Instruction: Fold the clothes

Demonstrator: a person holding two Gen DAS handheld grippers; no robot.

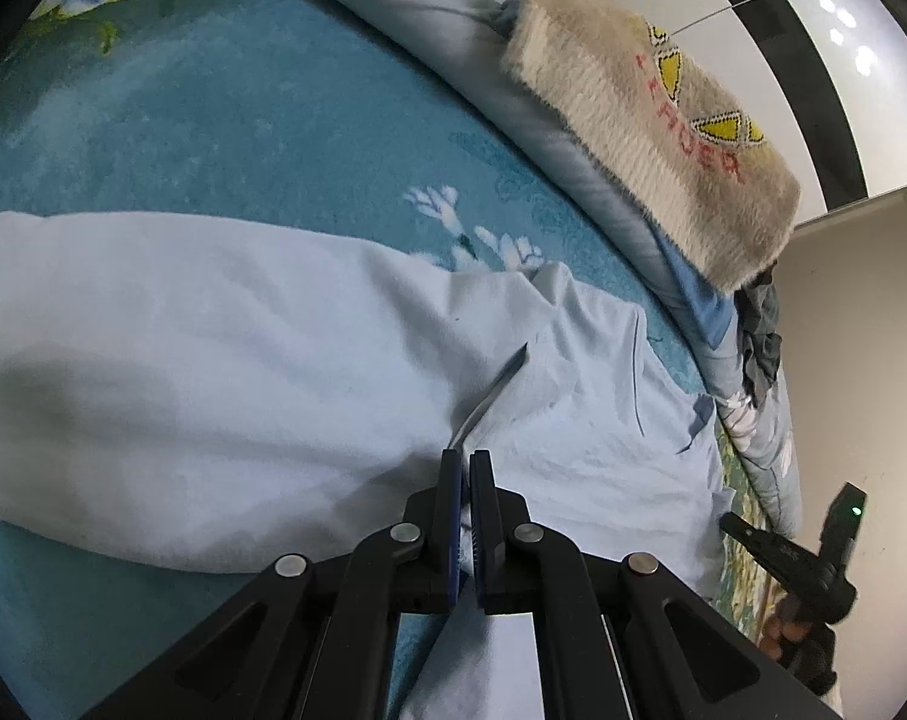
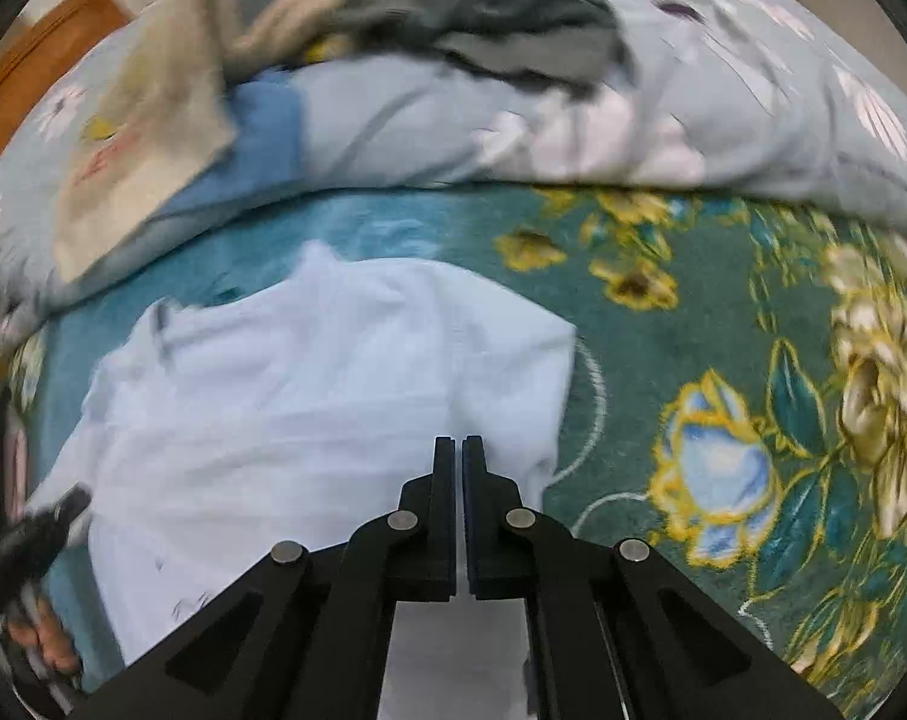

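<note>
A rolled floral quilt (image 2: 723, 102) banks the far side of the teal flowered blanket (image 2: 663, 372), carrying a folded beige knit sweater (image 1: 651, 138) and a crumpled dark grey garment (image 2: 483, 30). The pale blue shirt (image 2: 309, 396) lies spread on the blanket in front of them. The left gripper (image 1: 465, 462) tilts down over the shirt, jaws nearly together; whether cloth is pinched I cannot tell. The right gripper (image 2: 459, 447) points steeply down at the shirt's edge, jaws closed.
</note>
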